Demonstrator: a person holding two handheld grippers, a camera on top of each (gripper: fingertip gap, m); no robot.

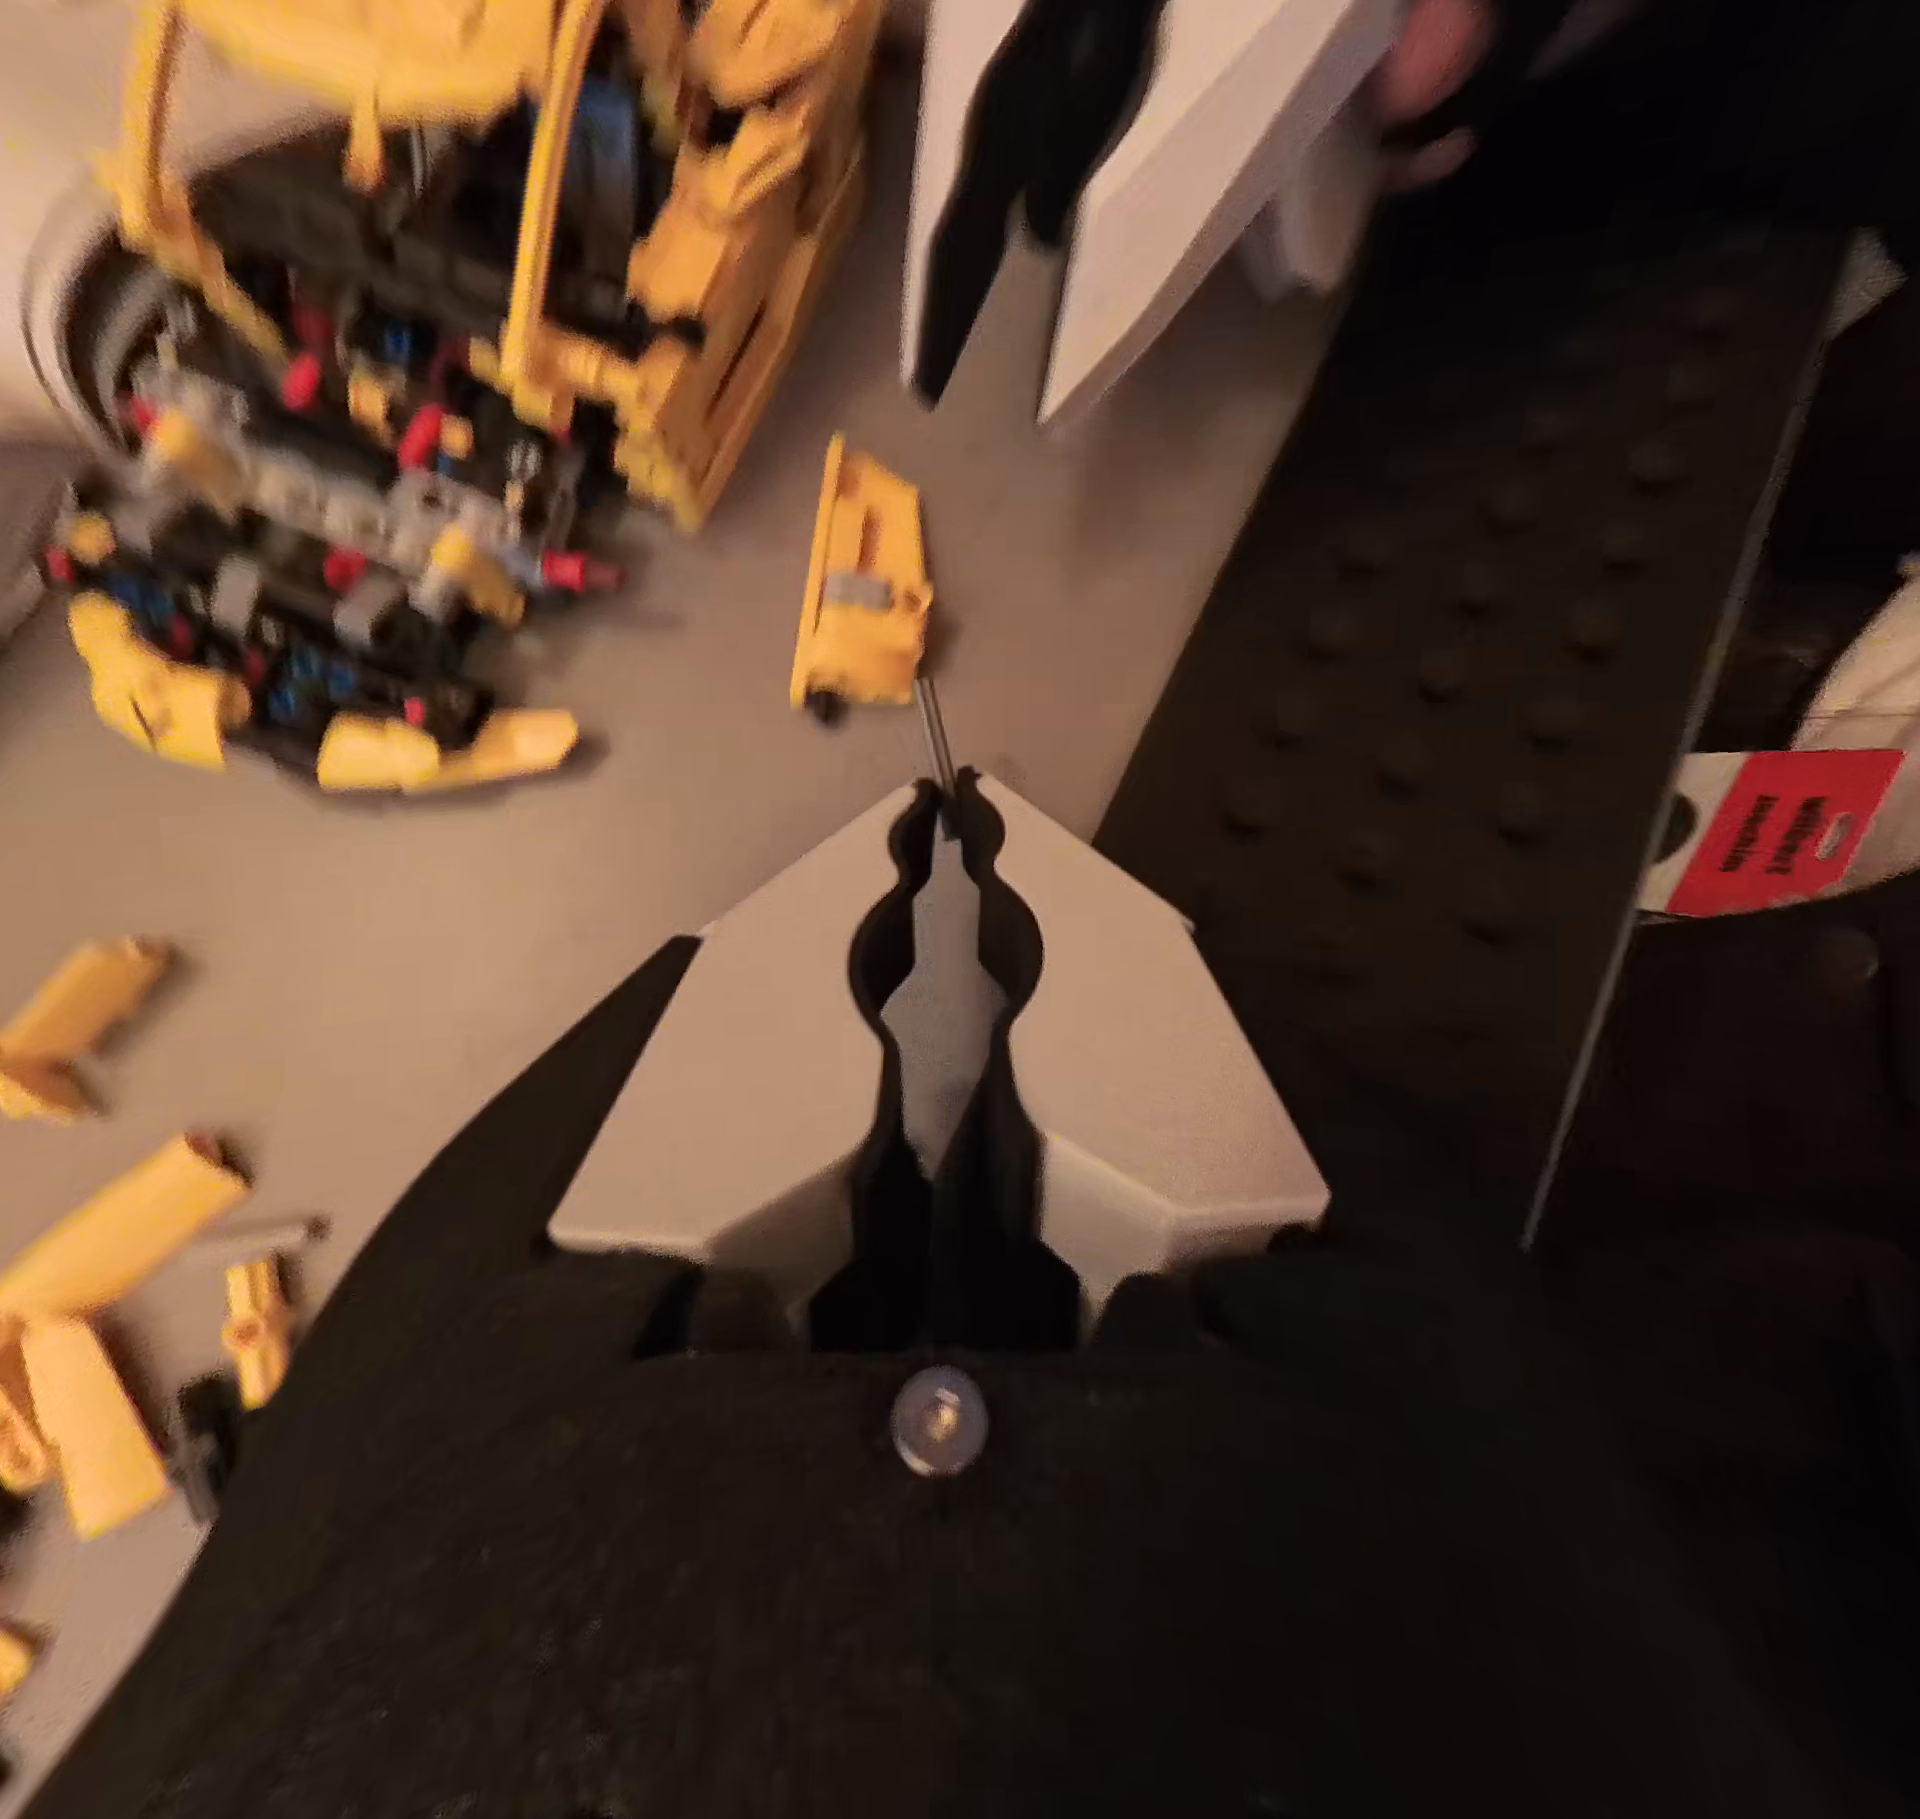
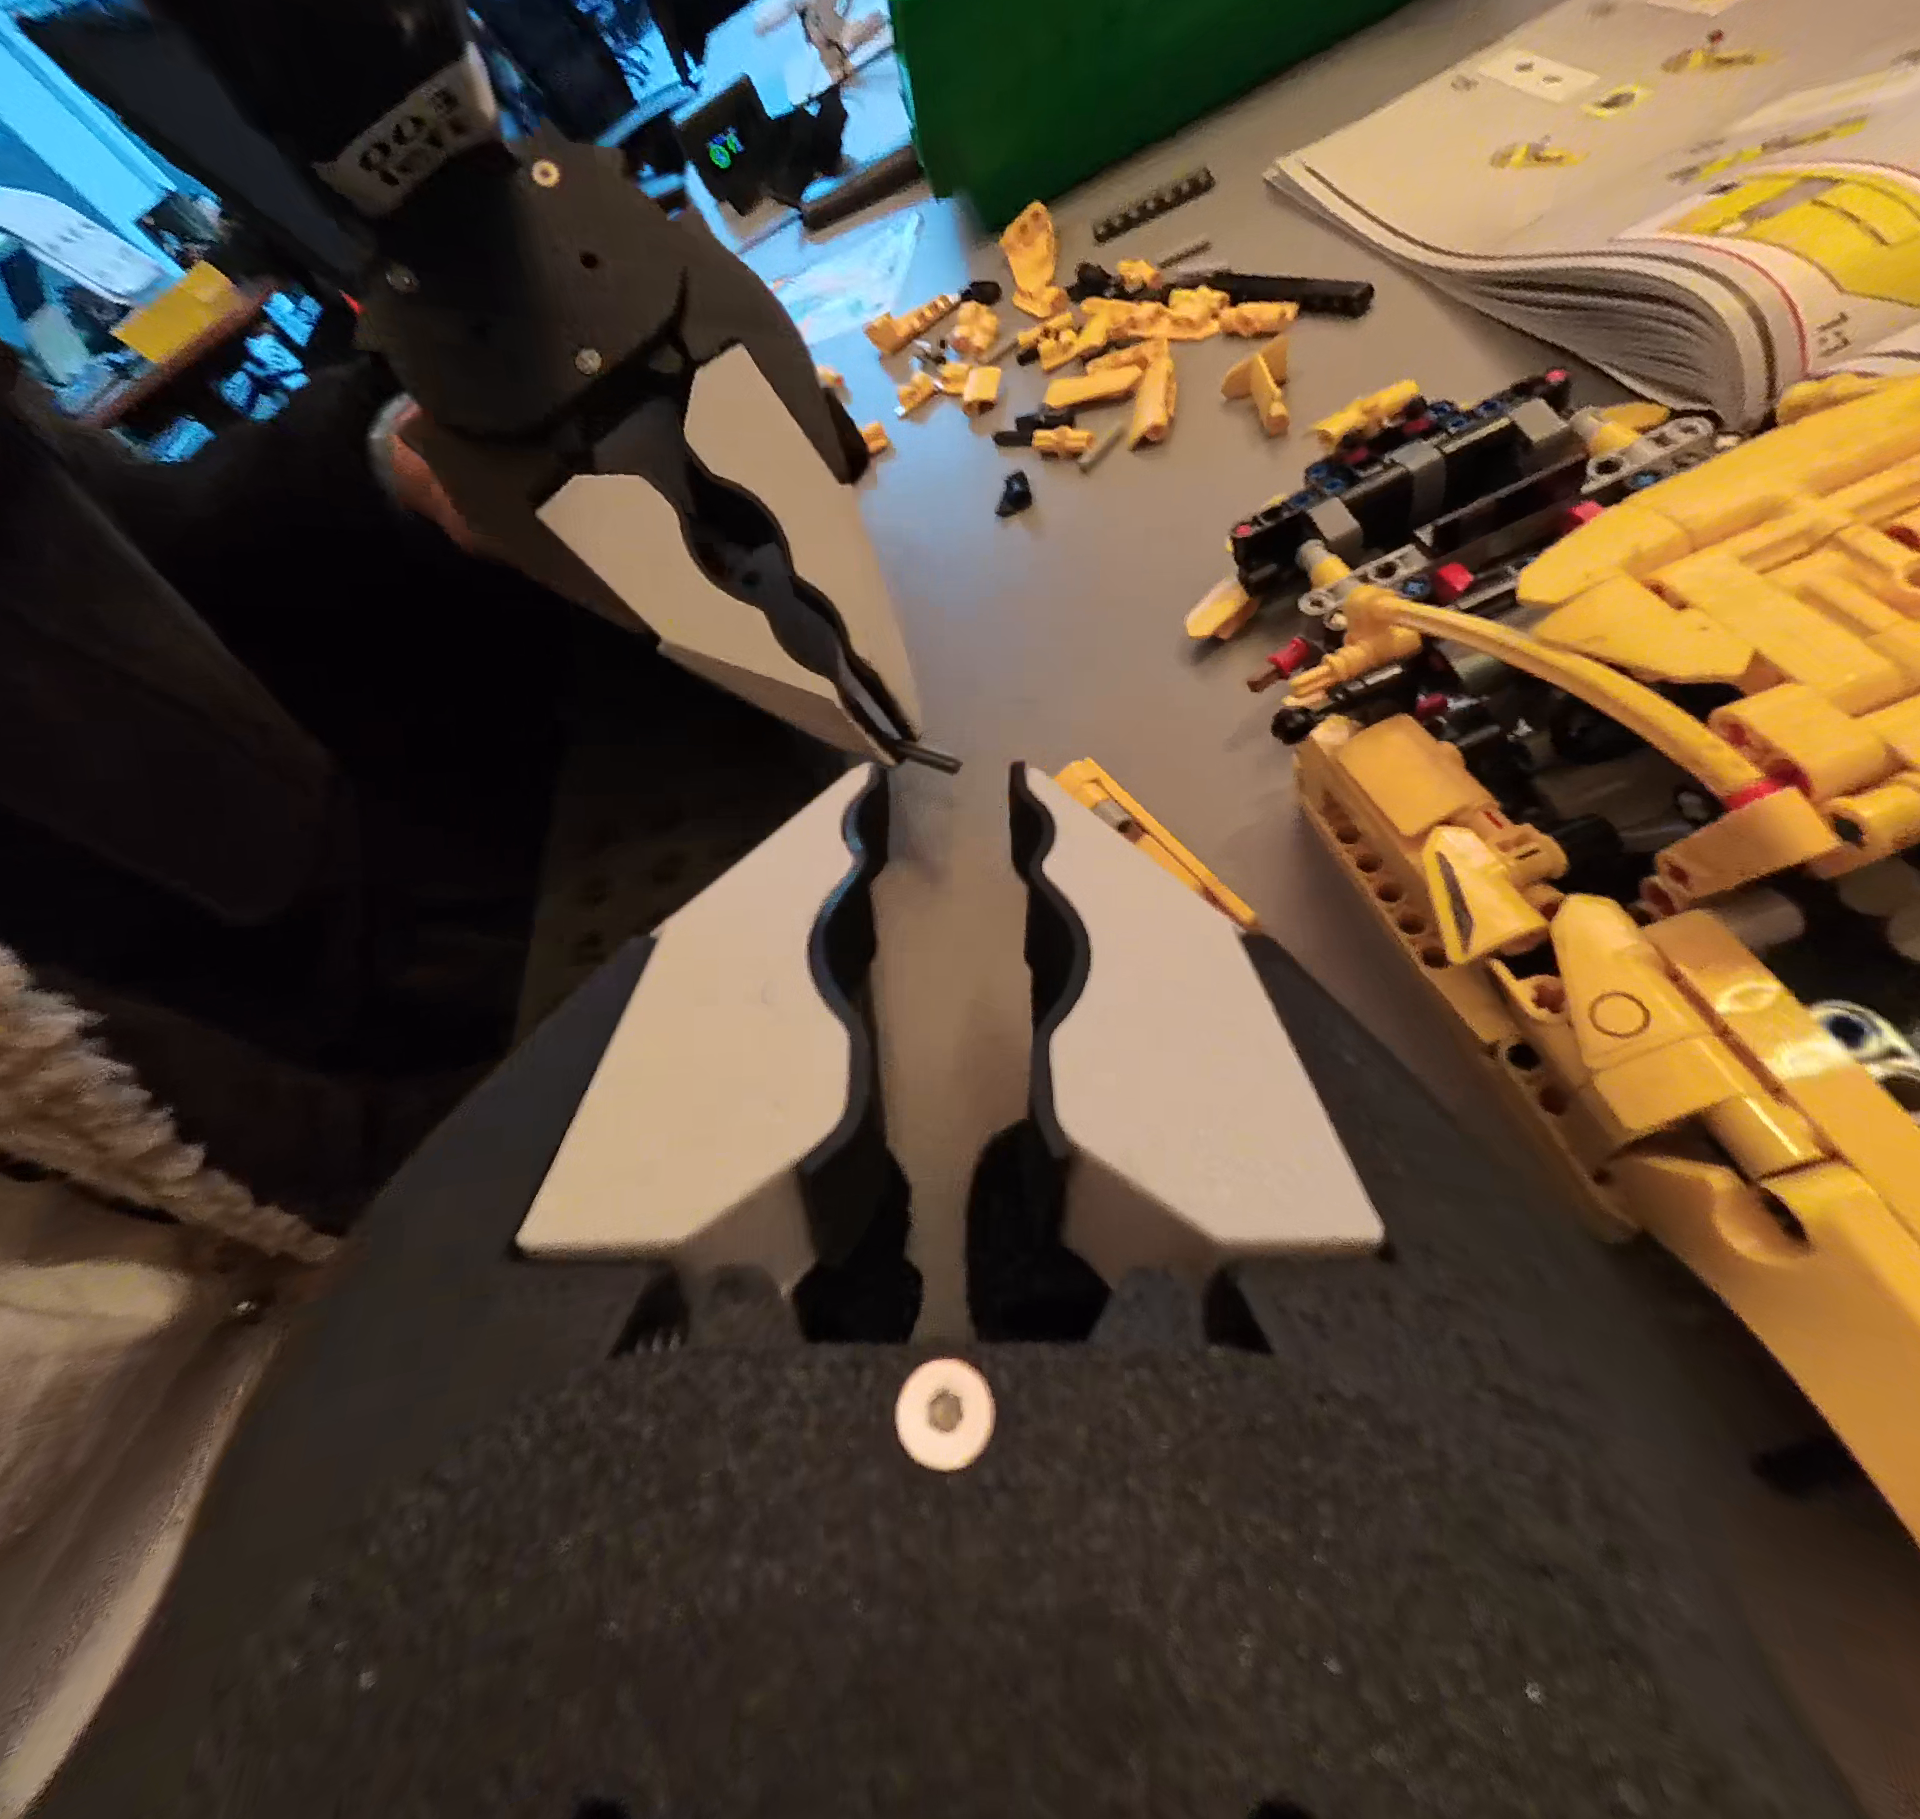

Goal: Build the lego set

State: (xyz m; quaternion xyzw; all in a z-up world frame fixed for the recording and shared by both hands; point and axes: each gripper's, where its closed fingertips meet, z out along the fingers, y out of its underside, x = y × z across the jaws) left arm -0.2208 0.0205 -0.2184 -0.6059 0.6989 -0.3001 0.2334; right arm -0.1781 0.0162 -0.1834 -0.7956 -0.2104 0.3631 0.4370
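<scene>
- Your left wrist view is dim, warm-tinted and smeared; the yellow lego model [image 1: 416, 367] beyond the fingertips is motion-blurred.
- Your right wrist view is brighter and sharper, with cool blue light far beyond the fingers.
- Both views bend at the edges.

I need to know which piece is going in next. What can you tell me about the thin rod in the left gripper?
The thin rod is a slim, dark grey, straight axle that looks like plastic. The left gripper pinches one end at its very fingertips, the rest sticking out forward above the grey table. In the left wrist view its free end lies near a small yellow sub-assembly; contact is unclear. The open right gripper waits close by.
</scene>
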